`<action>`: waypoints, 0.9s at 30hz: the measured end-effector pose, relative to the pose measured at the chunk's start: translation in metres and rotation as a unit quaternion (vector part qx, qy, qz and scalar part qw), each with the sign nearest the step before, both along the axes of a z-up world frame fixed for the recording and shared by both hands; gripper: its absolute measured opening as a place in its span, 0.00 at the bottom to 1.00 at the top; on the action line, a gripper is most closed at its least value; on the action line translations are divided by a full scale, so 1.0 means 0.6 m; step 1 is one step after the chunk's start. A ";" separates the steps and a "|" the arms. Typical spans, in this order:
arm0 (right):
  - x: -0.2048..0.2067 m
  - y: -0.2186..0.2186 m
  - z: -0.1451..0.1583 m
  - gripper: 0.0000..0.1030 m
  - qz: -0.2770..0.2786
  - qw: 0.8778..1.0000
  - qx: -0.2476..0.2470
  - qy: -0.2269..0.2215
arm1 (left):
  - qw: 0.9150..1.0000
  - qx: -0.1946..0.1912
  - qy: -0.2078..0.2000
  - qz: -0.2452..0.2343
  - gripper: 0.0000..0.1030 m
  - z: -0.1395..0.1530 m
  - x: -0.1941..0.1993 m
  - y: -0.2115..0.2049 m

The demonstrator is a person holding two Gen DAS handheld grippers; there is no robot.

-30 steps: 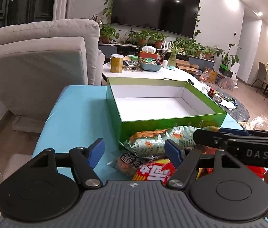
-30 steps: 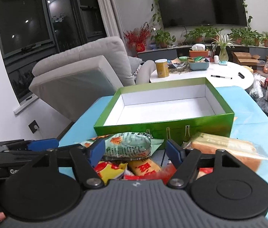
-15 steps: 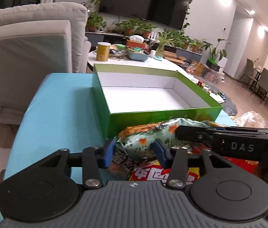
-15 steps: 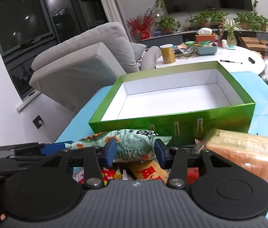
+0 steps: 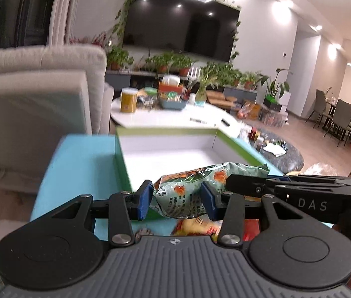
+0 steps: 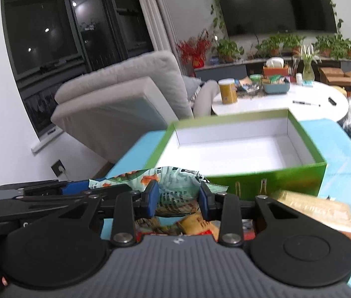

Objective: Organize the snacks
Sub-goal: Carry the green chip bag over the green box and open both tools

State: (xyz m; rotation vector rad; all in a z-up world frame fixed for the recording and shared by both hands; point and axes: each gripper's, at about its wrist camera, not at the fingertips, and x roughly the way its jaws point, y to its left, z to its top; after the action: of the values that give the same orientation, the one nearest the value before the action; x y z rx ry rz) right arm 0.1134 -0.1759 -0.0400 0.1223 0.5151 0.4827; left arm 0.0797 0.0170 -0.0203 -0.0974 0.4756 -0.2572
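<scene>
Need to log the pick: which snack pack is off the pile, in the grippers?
The pale green snack bag, gripped by both grippers; the red and yellow packs lie beneath.

Home living room, open plan. Big wall-mounted TV (image 5: 182, 23) framed by trailing vines, row of potted plants (image 5: 175, 63) on the low console under it. Grey sofa (image 6: 125, 92) by dark night windows (image 6: 76, 24) with curtains. Round white coffee surface (image 6: 274, 104) cluttered with a yellow canister (image 6: 228, 91) and a basket — dining chairs (image 5: 336, 114) further back on the wood floor.
</scene>
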 end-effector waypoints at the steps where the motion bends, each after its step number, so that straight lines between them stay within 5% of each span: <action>1: -0.001 -0.002 0.008 0.80 -0.002 1.000 0.004 -0.005 | 1.000 0.003 -0.008 0.000 0.39 0.010 -0.001 -0.004; 11: 0.047 -0.016 0.047 0.80 -0.013 0.999 0.047 -0.018 | 0.998 0.029 -0.055 0.001 0.38 0.072 0.041 -0.029; 27: 0.142 -0.026 -0.001 0.81 -0.016 0.997 0.064 0.051 | 1.000 0.017 0.014 0.012 0.39 0.010 0.145 -0.026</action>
State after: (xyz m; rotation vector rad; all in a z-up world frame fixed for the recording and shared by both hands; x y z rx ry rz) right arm 0.1985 -0.1914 -0.0407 0.2785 0.5813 0.4797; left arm 0.1667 0.0013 -0.0144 -0.0725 0.5069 -0.2249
